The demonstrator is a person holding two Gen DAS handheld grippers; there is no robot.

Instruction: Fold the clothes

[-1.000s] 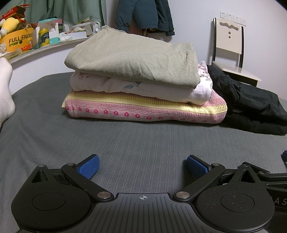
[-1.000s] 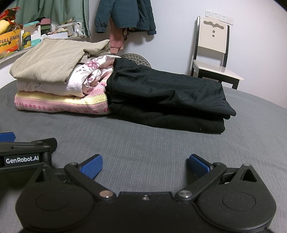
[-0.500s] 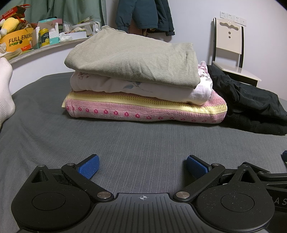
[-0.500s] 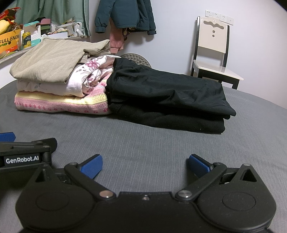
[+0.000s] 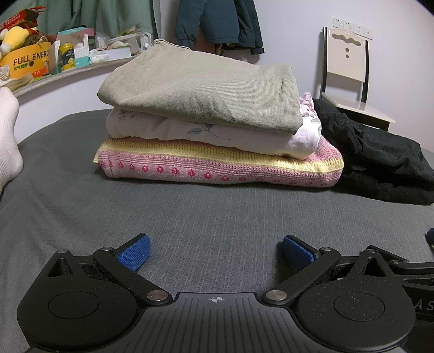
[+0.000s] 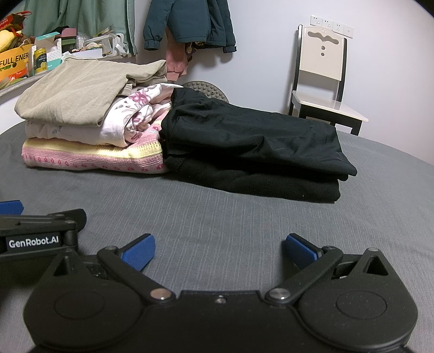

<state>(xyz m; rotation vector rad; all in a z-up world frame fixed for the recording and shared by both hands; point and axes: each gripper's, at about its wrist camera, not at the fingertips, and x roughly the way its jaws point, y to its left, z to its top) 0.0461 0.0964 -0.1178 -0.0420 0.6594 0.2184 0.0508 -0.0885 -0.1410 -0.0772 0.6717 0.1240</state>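
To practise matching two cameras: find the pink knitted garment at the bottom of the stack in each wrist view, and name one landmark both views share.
Left wrist view: the pink knitted garment lies centre frame, bottom layer of the stack, stretching wide across.
Right wrist view: the same garment sits at left, its right end against the black folded clothes.
Shared landmark: the cream-backed chair at the wall, upper right in both.

bedroom: bed (image 5: 217, 217), hung jackets (image 6: 190, 24)
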